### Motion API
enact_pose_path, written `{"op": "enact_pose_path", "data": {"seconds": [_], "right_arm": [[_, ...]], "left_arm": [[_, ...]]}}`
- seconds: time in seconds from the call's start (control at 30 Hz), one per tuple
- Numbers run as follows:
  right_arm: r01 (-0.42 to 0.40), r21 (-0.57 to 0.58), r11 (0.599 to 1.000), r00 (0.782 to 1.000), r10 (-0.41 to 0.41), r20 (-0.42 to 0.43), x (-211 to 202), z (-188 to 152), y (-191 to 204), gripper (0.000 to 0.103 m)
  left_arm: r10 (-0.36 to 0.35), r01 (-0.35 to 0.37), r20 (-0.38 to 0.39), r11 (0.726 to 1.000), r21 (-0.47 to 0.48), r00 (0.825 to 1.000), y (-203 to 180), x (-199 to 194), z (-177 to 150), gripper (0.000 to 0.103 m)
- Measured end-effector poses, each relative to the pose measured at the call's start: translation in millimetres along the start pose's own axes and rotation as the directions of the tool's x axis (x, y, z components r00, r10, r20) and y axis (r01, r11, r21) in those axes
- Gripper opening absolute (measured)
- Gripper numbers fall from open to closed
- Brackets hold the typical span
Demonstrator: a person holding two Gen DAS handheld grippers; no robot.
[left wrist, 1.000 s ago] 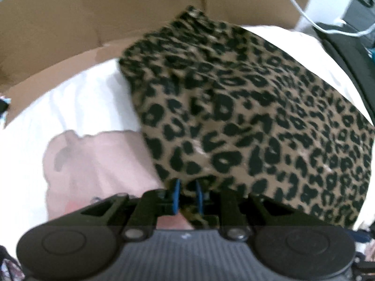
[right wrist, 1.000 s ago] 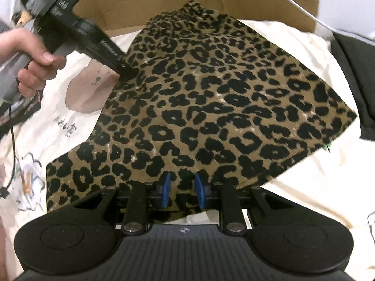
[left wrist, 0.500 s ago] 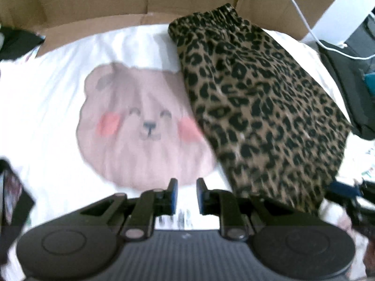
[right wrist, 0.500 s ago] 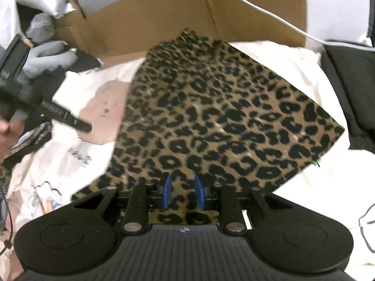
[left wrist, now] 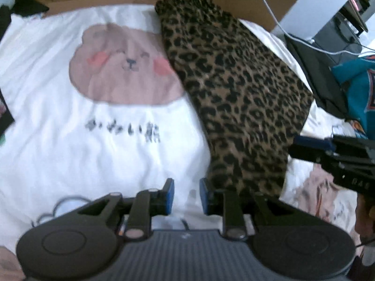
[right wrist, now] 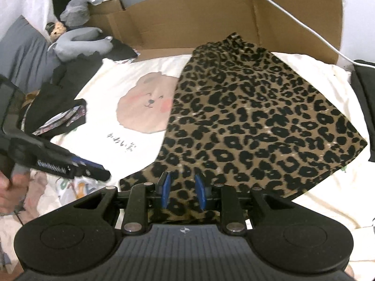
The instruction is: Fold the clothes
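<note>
A leopard-print garment lies folded in a long strip on a white sheet with a pink bear print. My left gripper hovers over the bare sheet just left of the garment's near end. Its jaws are opening with nothing between them. In the right wrist view the garment spreads wide, and my right gripper stands open above its near hem, with flat fabric showing in the gap. The left gripper shows at the left, held by a hand. The right gripper pokes in by the garment's right edge.
An open cardboard box stands behind the sheet, with a white cable across it. A grey plush toy and dark clothes lie at the left. A black bag and a teal garment sit at the right.
My left gripper let go of the leopard fabric and swung left onto the white sheet, its jaws widening. The garment now lies flat. My right gripper rose slightly above the hem.
</note>
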State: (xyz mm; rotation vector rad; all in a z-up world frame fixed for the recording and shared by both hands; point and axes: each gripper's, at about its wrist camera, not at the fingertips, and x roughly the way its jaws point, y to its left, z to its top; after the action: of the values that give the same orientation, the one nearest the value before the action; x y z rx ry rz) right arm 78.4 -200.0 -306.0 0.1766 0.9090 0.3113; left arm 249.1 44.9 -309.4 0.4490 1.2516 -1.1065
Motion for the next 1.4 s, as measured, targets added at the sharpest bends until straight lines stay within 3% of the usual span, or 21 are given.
{"op": "enact_pose_path", "data": {"seconds": [0.13,0.43,0.6,0.77,0.93,1.13,1.23,1.4], "right_arm": [[-0.004,-0.078,0.997,1.0,0.002,-0.028,1,-8,19,0.046],[-0.016,-0.238,0.971,0.998,0.0,-0.071,10,-29,58,0.046],[-0.01,-0.277,0.961,0.996,-0.014,-0.086,14,-37,63,0.046],[-0.004,-0.321,0.947,0.996,-0.026,-0.087,14,-43,69,0.046],[0.044,-0.367,0.929,0.996,-0.072,-0.061,20,-44,72,0.046],[0.051,-0.39,0.919,0.998,-0.065,-0.024,15,-41,72,0.043],[0.069,-0.385,0.92,0.997,-0.073,0.003,9,-38,68,0.033],[0.071,-0.343,0.937,0.997,-0.068,0.02,4,-31,58,0.029]], "left_arm": [[-0.047,0.047,-0.014,0.998,-0.035,0.999,4,9,-14,0.026],[-0.137,0.136,-0.005,0.987,-0.081,0.991,2,23,-19,0.028],[-0.196,0.195,0.011,0.969,-0.15,0.981,7,21,-17,0.031],[-0.207,0.205,0.009,0.962,-0.179,0.978,8,27,-15,0.032],[-0.244,0.245,0.035,0.941,-0.232,0.969,14,27,-12,0.035],[-0.272,0.272,0.04,0.924,-0.268,0.962,15,33,-14,0.038],[-0.294,0.29,0.029,0.914,-0.283,0.955,14,40,-18,0.038],[-0.323,0.325,0.057,0.9,-0.291,0.945,12,43,-19,0.038]]}}
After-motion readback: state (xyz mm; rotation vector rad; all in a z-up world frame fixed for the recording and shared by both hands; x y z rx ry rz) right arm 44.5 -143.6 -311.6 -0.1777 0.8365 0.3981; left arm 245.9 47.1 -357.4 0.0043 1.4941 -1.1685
